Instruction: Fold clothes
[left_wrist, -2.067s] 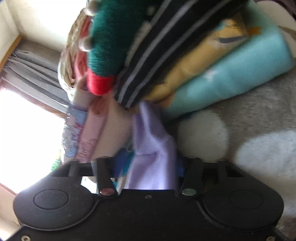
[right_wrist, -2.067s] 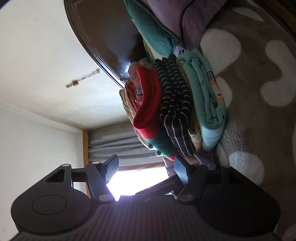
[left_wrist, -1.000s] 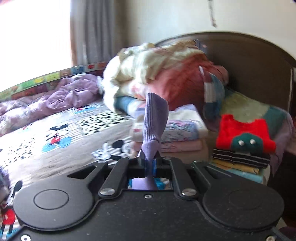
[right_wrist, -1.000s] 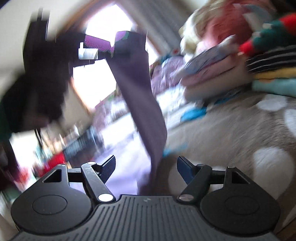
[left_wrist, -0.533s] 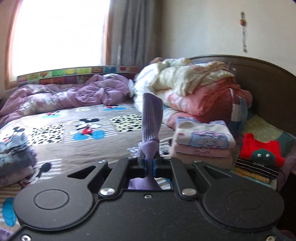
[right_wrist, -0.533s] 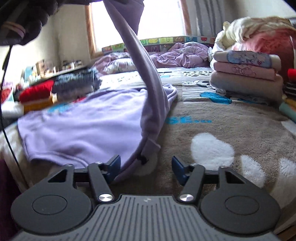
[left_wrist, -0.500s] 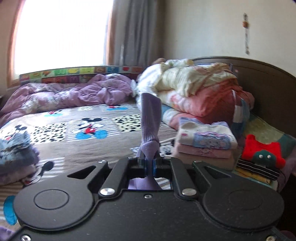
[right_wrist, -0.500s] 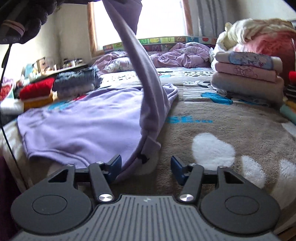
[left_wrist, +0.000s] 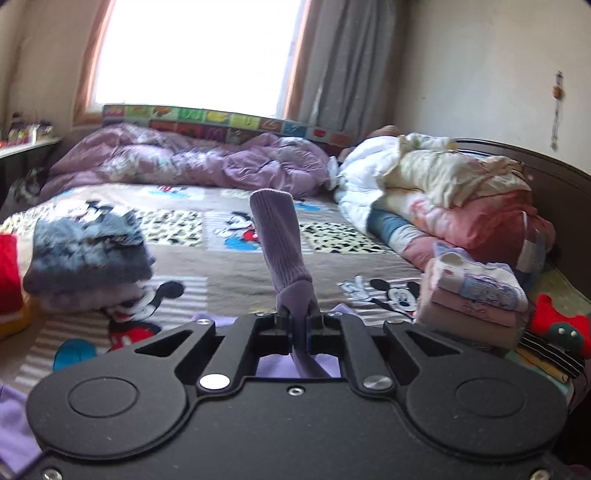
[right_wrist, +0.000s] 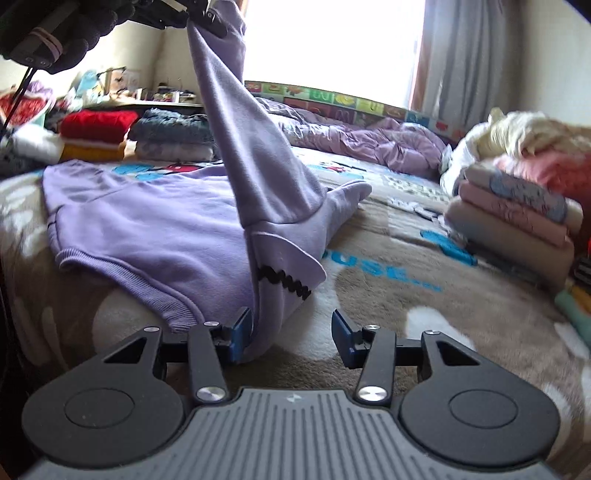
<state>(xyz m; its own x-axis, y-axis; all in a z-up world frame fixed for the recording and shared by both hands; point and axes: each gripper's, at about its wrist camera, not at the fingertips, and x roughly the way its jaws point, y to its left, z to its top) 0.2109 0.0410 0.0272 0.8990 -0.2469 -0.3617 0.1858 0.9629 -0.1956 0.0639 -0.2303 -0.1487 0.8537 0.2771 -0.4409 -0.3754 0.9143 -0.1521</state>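
Note:
A lilac sweatshirt (right_wrist: 155, 229) lies spread on the bed blanket (right_wrist: 424, 295). My left gripper (left_wrist: 300, 328) is shut on its ribbed sleeve cuff (left_wrist: 280, 243), which sticks up past the jaws. In the right wrist view the left gripper (right_wrist: 199, 14) holds that sleeve (right_wrist: 255, 147) high at top left, the cloth hanging down taut. My right gripper (right_wrist: 290, 338) is open low over the bed. A lilac flap with black zigzag trim (right_wrist: 284, 280) hangs between its fingers, touching the left pad (right_wrist: 240, 334).
Folded piles: pink and printed clothes (right_wrist: 517, 218) at right, grey ones (right_wrist: 173, 134) and red ones (right_wrist: 96, 123) at back left. A heap of quilts (left_wrist: 454, 199) lies by the headboard. A purple duvet (left_wrist: 192, 162) lies under the window.
The left gripper's view has swung left across the bed with the cuff still gripped. The right gripper moved closer to the hanging sleeve, whose flap now sits between its fingers.

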